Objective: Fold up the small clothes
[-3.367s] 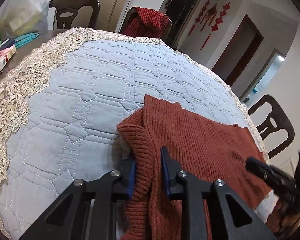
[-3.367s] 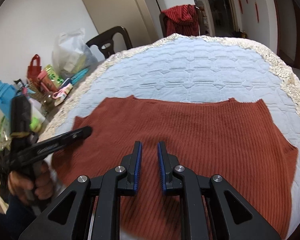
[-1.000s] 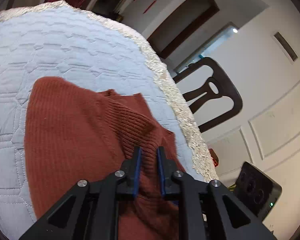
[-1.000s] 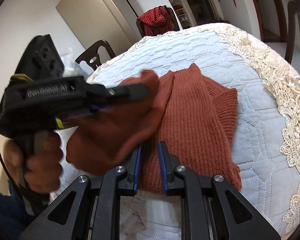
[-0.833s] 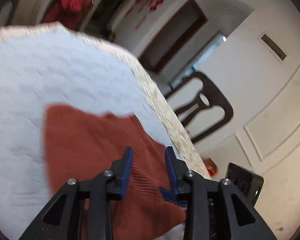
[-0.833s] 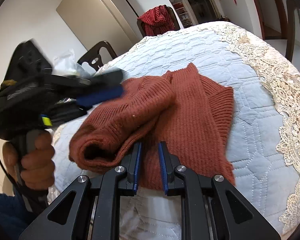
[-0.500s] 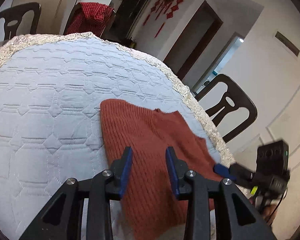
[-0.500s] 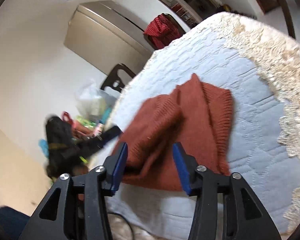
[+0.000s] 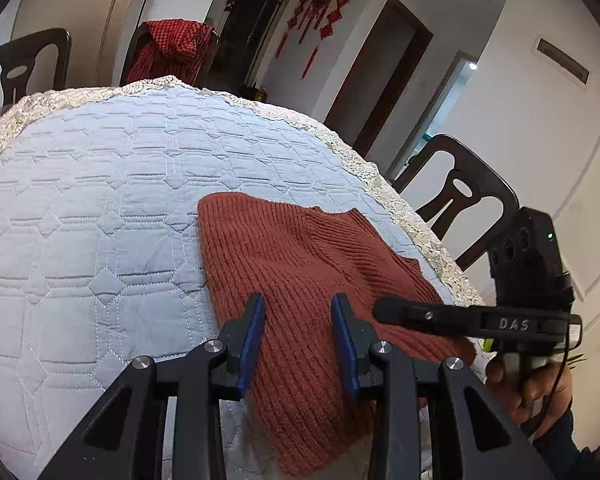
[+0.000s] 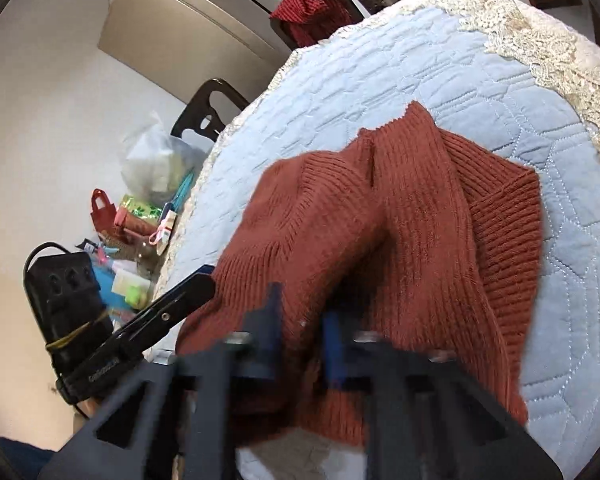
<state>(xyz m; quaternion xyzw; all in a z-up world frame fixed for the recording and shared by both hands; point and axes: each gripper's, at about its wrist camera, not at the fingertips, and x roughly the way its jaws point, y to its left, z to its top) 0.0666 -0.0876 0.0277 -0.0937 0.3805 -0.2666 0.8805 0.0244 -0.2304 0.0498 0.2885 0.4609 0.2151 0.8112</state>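
Left tongs [image 9: 298, 334]: I've got them spread, hovering over the sweater.
Right tongs [image 10: 300, 324]: blurred, parted, nothing pinched.
Sweater [image 9: 300, 264]: folded on the quilt [image 9: 100, 200], under both tongs.

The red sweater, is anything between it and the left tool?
No, nothing visible is in the way. The left tool is open right above the red sweater on the quilted table cover. The right tool is beside it.
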